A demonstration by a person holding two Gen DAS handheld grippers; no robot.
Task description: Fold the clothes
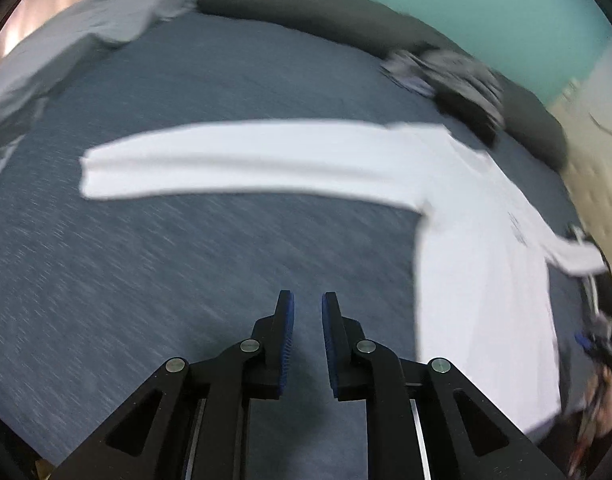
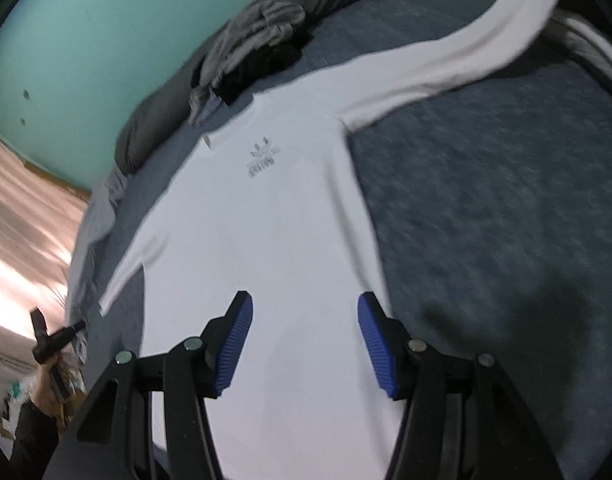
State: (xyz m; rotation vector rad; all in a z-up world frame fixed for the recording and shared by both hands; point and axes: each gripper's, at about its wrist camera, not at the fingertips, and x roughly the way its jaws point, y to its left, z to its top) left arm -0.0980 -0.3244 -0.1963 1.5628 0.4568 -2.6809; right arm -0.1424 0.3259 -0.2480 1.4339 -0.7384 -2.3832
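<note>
A: Both feeds dim, flat indoor light. Left wrist view has heavy motion smear: bed cover (image 1: 186, 260) streaked, white shirt (image 1: 266, 160) edges soft.

B: Right wrist view sharper in the middle; shirt logo (image 2: 262, 158) shape shows, lettering doesn't. Soft dark shadow on the cover at lower right (image 2: 545, 312).

A: Fisheye bends everything; black vignette in the corners. Source?

B: Bright washed-out patch at far left (image 2: 14, 272), possibly a lit curtain. No glare on the shirt.
</note>
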